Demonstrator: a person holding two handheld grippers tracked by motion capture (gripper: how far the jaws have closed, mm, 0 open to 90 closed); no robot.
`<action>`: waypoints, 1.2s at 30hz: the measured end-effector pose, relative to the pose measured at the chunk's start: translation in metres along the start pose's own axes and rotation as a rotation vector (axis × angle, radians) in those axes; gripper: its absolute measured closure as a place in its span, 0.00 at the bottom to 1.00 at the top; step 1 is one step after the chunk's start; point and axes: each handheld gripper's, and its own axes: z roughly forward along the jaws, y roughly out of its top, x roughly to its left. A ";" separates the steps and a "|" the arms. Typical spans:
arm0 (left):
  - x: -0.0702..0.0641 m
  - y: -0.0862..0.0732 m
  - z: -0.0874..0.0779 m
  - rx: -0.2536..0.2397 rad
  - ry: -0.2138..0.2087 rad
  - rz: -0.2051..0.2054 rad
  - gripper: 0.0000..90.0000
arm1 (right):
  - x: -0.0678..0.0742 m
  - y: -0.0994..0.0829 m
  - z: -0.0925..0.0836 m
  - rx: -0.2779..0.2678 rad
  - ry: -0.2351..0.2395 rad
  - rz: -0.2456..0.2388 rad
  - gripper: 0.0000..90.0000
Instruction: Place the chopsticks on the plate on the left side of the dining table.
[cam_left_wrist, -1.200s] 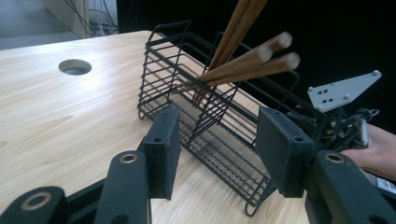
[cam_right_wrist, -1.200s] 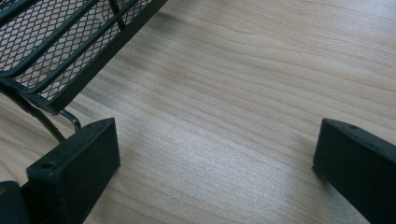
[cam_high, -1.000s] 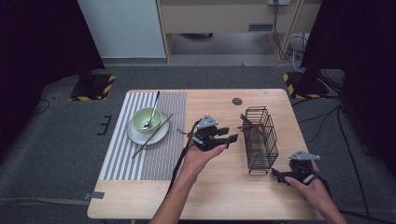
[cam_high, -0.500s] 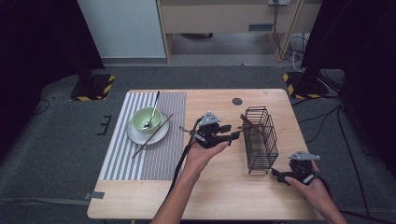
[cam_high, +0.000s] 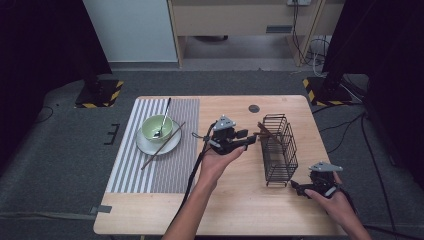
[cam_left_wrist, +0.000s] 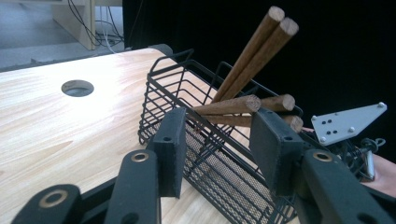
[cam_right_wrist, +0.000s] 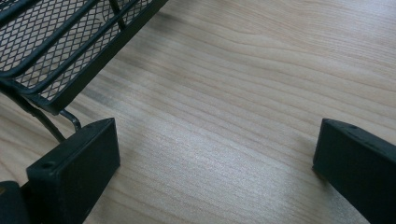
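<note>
1. The right gripper (cam_high: 300, 187) rests low on the table (cam_high: 240, 200) at the near right, just beside the near corner of the wire basket (cam_high: 280, 150); its jaws are spread wide over bare wood with nothing between them, and it lies where it lay a second ago.
2. The left gripper (cam_high: 250, 141) hovers mid-table, pointing at the basket's left side. It has edged a little closer to the basket than a second ago. Its jaws have just been closing, yet a gap remains; in the left gripper view the butt ends of the chopsticks (cam_left_wrist: 243, 105) sit between the pads, which do not press on them.
3. Those chopsticks lean inside the basket, ends jutting over its far-left rim.
4. Farther left, a green bowl (cam_high: 156, 127) on a plate with a spoon is unchanged.
</note>
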 end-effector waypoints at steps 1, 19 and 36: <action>0.000 0.001 0.000 0.000 0.002 -0.001 0.63 | 0.000 0.000 0.000 0.000 0.000 0.000 0.01; -0.003 0.014 0.010 0.027 0.075 0.021 0.67 | 0.000 0.000 0.000 0.000 0.000 0.000 0.01; -0.010 0.020 0.020 0.046 0.095 0.035 0.72 | 0.000 0.000 0.000 0.000 -0.001 0.000 0.01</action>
